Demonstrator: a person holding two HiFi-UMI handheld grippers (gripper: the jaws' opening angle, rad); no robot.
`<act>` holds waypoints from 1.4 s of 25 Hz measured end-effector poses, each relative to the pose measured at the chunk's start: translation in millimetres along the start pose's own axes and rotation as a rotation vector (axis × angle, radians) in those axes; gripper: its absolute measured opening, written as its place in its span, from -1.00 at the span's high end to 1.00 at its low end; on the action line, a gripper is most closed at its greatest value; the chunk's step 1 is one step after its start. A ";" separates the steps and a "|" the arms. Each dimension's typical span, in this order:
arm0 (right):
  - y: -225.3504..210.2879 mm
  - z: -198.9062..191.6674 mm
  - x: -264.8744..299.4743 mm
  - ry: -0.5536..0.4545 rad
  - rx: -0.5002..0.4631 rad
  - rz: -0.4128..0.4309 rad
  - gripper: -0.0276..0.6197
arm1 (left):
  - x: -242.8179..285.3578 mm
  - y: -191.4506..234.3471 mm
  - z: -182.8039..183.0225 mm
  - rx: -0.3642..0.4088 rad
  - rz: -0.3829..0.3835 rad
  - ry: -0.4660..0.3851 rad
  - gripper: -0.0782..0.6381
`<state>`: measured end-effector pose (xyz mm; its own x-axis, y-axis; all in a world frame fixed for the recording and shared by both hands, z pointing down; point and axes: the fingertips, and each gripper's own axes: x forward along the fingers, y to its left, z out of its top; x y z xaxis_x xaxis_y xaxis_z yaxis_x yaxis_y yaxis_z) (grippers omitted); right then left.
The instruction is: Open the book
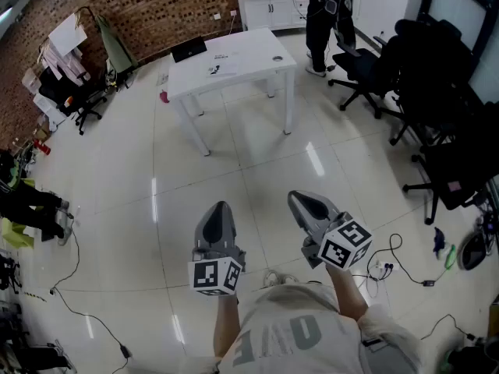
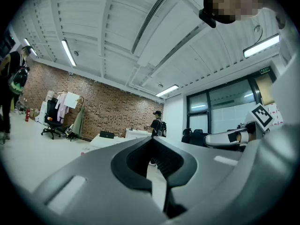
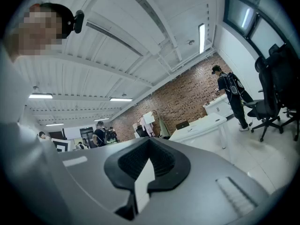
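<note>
White worktop [image 1: 251, 62]; well short of it, left gripper [image 1: 217, 211] and right gripper [image 1: 302, 202], jaws closed together, holding nothing.

Open glossy white tiled floor [image 1: 234, 166] stretches from the left gripper [image 1: 221, 206] and right gripper [image 1: 295, 197] to the white rectangular table [image 1: 249, 53]. Black wheeled office chairs [image 1: 437, 107] crowd the right; black cables [image 1: 399, 245] trail beside them.

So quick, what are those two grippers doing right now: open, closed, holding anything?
Left gripper: closed, holding nothing.
Right gripper: closed, holding nothing.
</note>
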<state>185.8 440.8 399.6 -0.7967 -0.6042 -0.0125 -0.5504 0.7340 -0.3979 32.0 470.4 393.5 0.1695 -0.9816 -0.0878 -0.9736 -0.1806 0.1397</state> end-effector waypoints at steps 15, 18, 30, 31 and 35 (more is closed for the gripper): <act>12.0 -17.1 14.3 0.039 -0.113 -0.004 0.91 | -11.4 21.9 15.1 -0.124 -0.019 -0.060 0.73; 9.9 -21.4 19.4 0.032 -0.063 -0.012 0.90 | -13.4 30.8 10.8 -0.103 -0.011 -0.043 0.73; -2.7 -41.6 38.1 0.053 -0.041 -0.094 0.90 | 9.0 61.3 -27.5 -0.101 -0.057 0.037 0.73; -11.0 -41.9 39.5 0.062 -0.039 -0.104 0.90 | 17.3 62.9 -32.9 -0.113 -0.057 0.045 0.73; -53.1 -36.1 53.6 0.074 -0.009 -0.122 0.90 | 62.4 71.7 -44.5 -0.110 -0.050 0.062 0.73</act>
<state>163.3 380.7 453.1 -0.7400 -0.6647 0.1028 -0.6460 0.6598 -0.3840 -20.4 393.4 441.9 0.2296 -0.9726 -0.0367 -0.9416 -0.2315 0.2446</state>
